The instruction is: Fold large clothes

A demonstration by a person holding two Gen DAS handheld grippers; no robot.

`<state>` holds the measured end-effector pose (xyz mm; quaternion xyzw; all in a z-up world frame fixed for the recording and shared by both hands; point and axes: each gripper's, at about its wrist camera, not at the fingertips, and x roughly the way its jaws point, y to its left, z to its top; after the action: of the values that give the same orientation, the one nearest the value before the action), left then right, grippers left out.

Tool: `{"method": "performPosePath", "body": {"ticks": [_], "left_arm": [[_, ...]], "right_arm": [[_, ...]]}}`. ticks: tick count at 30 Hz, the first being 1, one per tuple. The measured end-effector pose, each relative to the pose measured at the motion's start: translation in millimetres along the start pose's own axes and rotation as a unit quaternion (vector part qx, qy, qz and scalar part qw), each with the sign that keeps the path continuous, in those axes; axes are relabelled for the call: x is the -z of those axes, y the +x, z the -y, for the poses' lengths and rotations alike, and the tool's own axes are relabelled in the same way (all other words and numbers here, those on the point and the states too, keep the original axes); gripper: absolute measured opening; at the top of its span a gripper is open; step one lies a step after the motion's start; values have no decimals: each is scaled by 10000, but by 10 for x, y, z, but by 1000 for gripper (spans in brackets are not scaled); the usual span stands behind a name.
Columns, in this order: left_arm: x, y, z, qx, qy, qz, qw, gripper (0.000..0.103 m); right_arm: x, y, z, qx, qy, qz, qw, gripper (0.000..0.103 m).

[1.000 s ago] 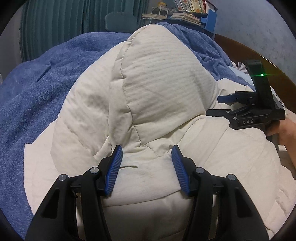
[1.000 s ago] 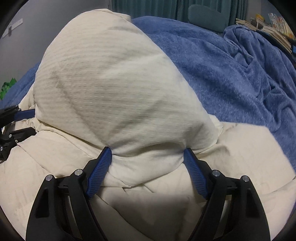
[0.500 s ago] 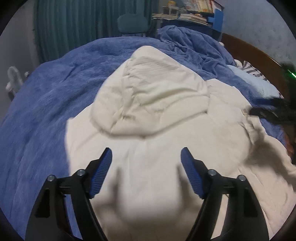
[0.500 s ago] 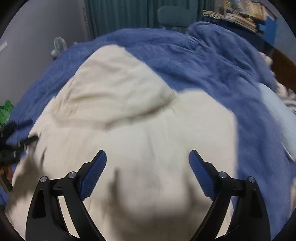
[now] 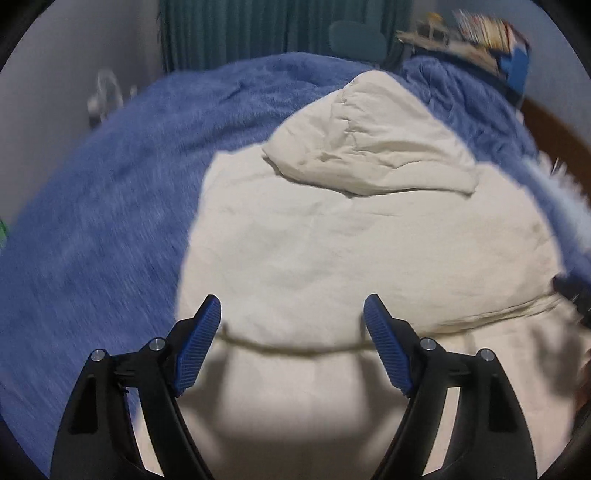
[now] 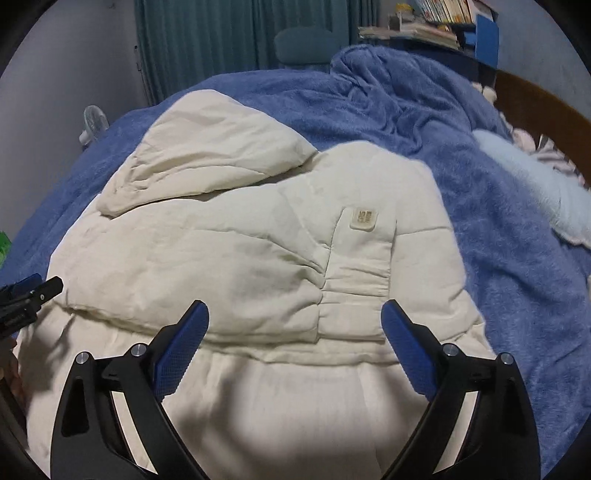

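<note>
A cream padded hooded jacket (image 5: pixel 351 251) lies flat on a blue blanket (image 5: pixel 110 192), its hood (image 5: pixel 373 147) folded down at the far end. In the right wrist view the jacket (image 6: pixel 240 258) shows a small label patch (image 6: pixel 364 218) on a sleeve folded across the body. My left gripper (image 5: pixel 291 314) is open and empty above the jacket's near part. My right gripper (image 6: pixel 295 321) is open and empty above the lower edge of the folded sleeve. The left gripper's tip (image 6: pixel 29 295) shows at the left edge of the right wrist view.
The blue blanket (image 6: pixel 498 258) covers the bed all around. A pale blue pillow (image 6: pixel 535 184) and the wooden headboard (image 6: pixel 546 107) are at the right. Teal curtains (image 6: pixel 207 44), a chair (image 6: pixel 303 44) and a shelf of books (image 6: pixel 436 22) stand beyond the bed.
Both grippers have pulled back from the hood, which they were close against a second ago. The hood has dropped flat onto the jacket, and more of the jacket now shows.
</note>
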<state>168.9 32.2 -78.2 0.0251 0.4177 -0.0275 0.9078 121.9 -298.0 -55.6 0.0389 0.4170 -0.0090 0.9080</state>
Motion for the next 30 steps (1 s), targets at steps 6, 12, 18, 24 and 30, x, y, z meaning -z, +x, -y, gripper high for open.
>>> {"method": "performPosePath", "body": {"ticks": [6, 12, 18, 24, 30], "left_arm": [[65, 336, -93, 280, -12, -395, 9988, 79], [38, 306, -41, 61, 104, -407, 9991, 81], [40, -187, -98, 514, 28, -221, 9984, 83], [166, -836, -186, 490, 494, 145, 9975, 84], [629, -1162, -614, 565, 24, 9, 9984, 84]], "right_arm": [[164, 479, 301, -103, 622, -764, 9951, 91], [140, 385, 187, 102, 347, -616, 9974, 92], [81, -119, 214, 174, 198, -180, 9995, 95], [205, -637, 420, 139, 133, 37, 9998, 95], [400, -1180, 709, 183, 217, 352, 9990, 95]]}}
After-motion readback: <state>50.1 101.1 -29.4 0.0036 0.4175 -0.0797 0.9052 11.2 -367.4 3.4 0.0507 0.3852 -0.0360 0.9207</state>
